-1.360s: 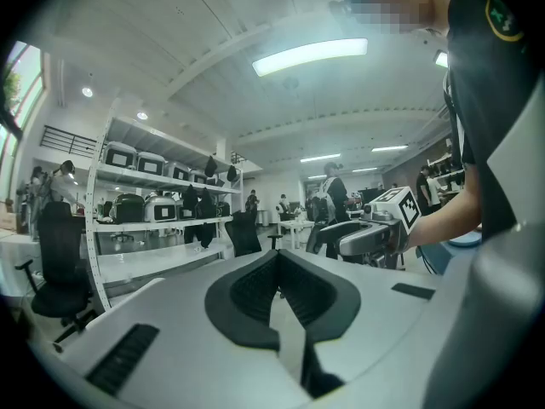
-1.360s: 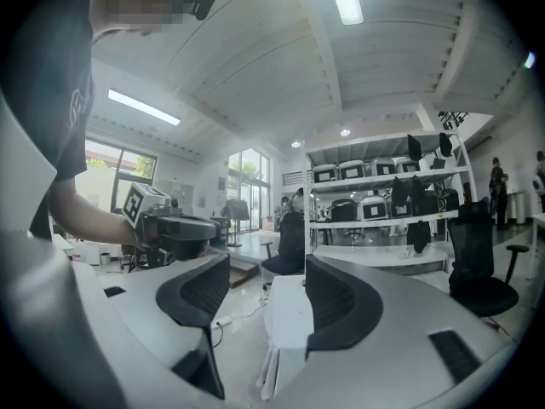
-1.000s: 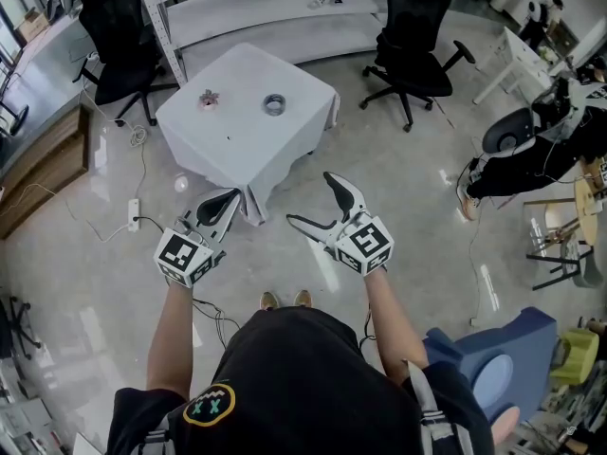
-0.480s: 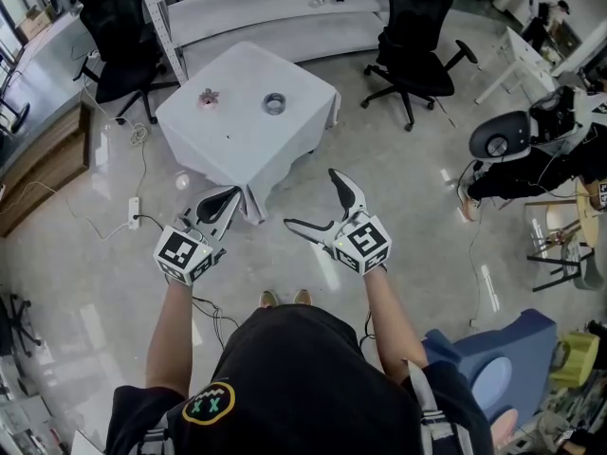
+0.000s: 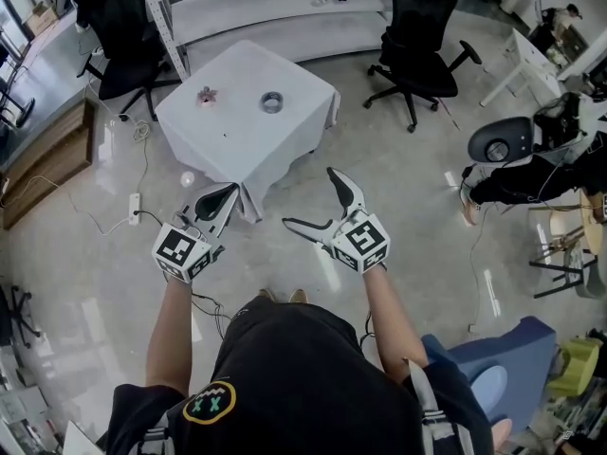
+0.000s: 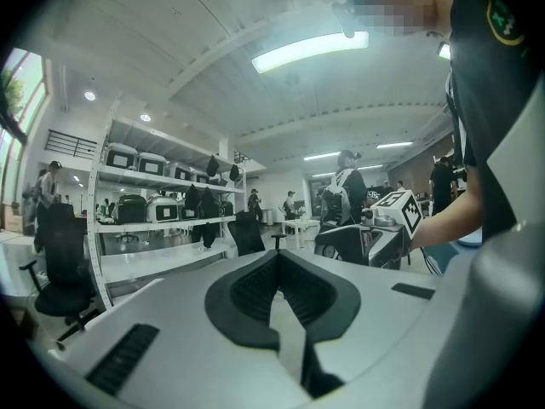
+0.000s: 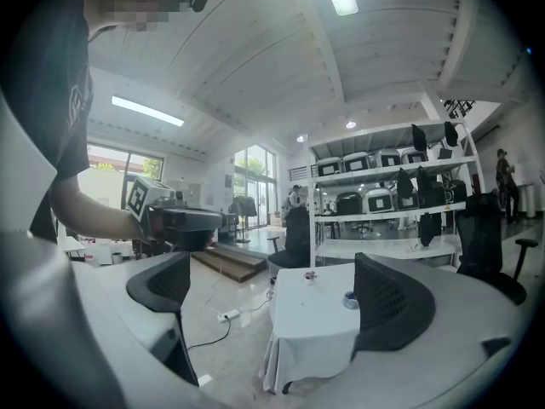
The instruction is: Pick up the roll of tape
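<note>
— Zero contact yet: roll of tape on the far worktop.
— Approach, then. Right gripper jaws just opened wide, empty; left gripper jaws together, empty. Next: carry right forward, straddle roll.

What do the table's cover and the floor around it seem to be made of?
Table cover: looks like white cloth, matte; it hangs in soft folds at the corner. Floor: probably polished stone or tile, glossy; it shows bright reflections of the lights.

Matt white tablecloth; glossy, smooth floor; roll of tape perhaps plastic.
</note>
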Demonstrator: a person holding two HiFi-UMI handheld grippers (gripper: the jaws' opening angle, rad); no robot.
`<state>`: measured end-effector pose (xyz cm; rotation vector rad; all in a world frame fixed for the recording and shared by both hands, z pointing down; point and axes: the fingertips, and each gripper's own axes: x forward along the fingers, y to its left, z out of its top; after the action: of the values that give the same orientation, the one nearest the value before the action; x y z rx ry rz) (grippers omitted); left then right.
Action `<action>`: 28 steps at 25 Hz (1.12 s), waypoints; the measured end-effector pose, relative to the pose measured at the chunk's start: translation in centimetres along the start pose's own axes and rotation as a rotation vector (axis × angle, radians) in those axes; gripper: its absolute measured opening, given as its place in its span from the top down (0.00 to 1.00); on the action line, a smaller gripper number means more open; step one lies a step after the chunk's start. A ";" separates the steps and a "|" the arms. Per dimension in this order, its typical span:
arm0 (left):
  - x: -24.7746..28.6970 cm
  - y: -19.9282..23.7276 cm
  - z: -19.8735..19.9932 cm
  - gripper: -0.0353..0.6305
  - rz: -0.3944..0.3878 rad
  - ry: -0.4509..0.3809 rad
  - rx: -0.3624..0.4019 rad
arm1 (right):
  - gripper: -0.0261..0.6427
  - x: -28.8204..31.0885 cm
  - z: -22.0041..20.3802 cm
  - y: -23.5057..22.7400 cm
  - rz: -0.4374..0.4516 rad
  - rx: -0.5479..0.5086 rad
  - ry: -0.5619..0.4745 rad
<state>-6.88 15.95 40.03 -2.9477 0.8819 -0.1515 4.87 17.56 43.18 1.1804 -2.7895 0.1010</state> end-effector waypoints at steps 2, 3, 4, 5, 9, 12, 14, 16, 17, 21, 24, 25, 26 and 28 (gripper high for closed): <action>0.4 -0.4 0.0 0.92 0.001 0.001 -0.002 | 0.06 -0.2 -0.2 -0.4 0.006 -0.001 0.003; 0.6 -0.5 -0.1 0.92 0.001 0.002 -0.002 | 0.07 -0.2 -0.3 -0.6 0.007 0.000 0.003; 0.7 -0.6 -0.2 0.92 0.001 0.003 -0.002 | 0.06 -0.2 -0.4 -0.8 0.007 0.002 0.003; 0.9 -0.6 -0.3 0.92 0.001 0.006 -0.002 | 0.06 -0.2 -0.5 -1.0 0.008 0.003 0.003; 2.2 0.0 -0.5 0.92 0.003 0.013 -0.002 | 0.06 0.3 -0.6 -2.4 0.014 0.007 -0.001; 3.3 1.1 -0.9 0.92 0.001 0.013 -0.004 | 0.06 1.3 -1.0 -3.6 0.012 0.008 0.003; 4.1 2.2 -1.2 0.92 0.000 0.011 -0.005 | 0.07 2.2 -1.2 -4.6 0.011 0.005 0.010; 5.2 3.8 -1.4 0.92 -0.001 0.006 -0.008 | 0.07 3.4 -1.4 -5.8 0.008 0.000 0.018; 5.8 4.7 -1.6 0.92 0.000 0.002 -0.012 | 0.07 4.0 -1.4 -6.5 0.006 -0.001 0.021; 8.4 8.6 -1.7 0.92 -0.005 -0.018 -0.026 | 0.07 7.2 -1.0 -9.3 -0.005 -0.004 0.025; 10.3 11.5 -2.0 0.92 -0.017 -0.021 -0.025 | 0.07 9.9 -0.6 -11.5 -0.008 -0.004 0.030; 11.0 12.4 -2.1 0.92 -0.022 -0.020 -0.025 | 0.07 10.7 -0.5 -12.4 -0.010 -0.004 0.032; 11.7 13.4 -2.3 0.92 -0.026 -0.020 -0.027 | 0.07 11.5 -0.4 -13.2 -0.013 -0.003 0.034; 12.9 15.4 -2.6 0.92 -0.034 -0.016 -0.031 | 0.07 13.2 -0.3 -14.7 -0.018 -0.002 0.038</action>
<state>-4.80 -4.06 42.30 -2.9892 0.8407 -0.1160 6.32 -2.08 45.39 1.1905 -2.7446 0.1177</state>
